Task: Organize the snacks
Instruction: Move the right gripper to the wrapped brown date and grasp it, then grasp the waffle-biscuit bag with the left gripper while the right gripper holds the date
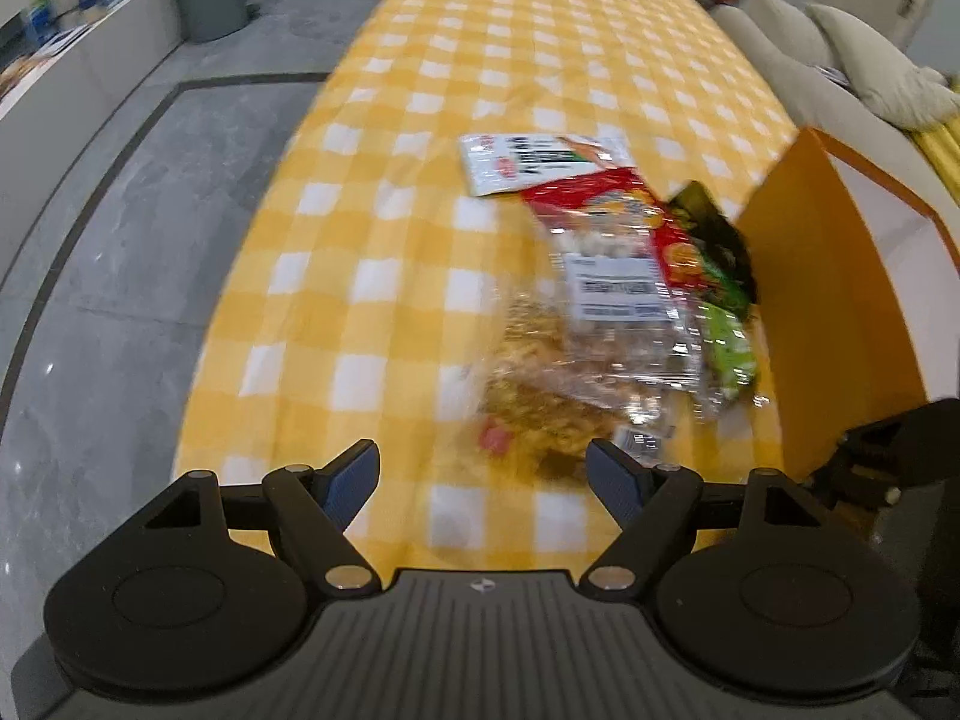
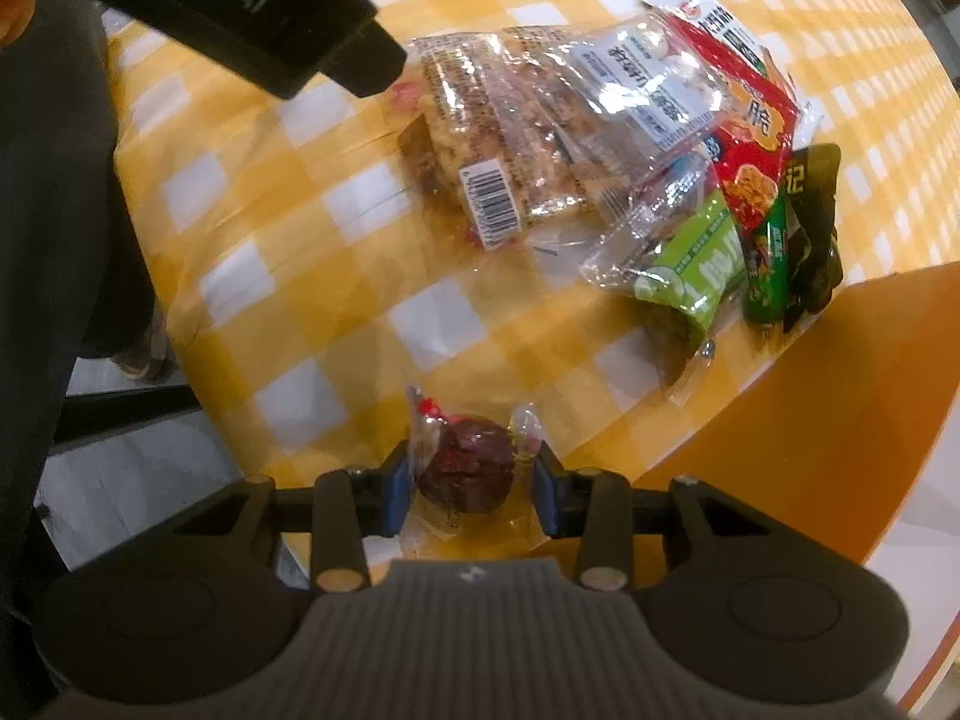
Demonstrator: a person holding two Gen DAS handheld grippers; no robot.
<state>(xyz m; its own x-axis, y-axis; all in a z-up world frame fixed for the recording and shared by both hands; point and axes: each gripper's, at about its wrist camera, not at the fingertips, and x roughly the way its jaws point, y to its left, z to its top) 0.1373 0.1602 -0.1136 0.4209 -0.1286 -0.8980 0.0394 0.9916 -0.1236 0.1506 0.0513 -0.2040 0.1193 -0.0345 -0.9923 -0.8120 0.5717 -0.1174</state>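
A pile of snack packets lies on the yellow checked tablecloth (image 1: 372, 228): a clear bag with a white label (image 1: 618, 294), a grain bar pack (image 2: 498, 138), a red packet (image 2: 750, 138), a green packet (image 2: 690, 276), a dark packet (image 2: 816, 222) and a white packet (image 1: 528, 162). My left gripper (image 1: 483, 480) is open and empty, just short of the pile. My right gripper (image 2: 474, 477) is shut on a clear-wrapped dark red snack (image 2: 468, 471), held above the table edge beside the orange box (image 2: 840, 396).
The orange box (image 1: 840, 300) with a white inside stands right of the pile. The left gripper's body (image 2: 240, 6) hangs over the pile in the right wrist view. Grey floor (image 1: 120, 240) lies left of the table, a beige sofa (image 1: 810, 60) beyond.
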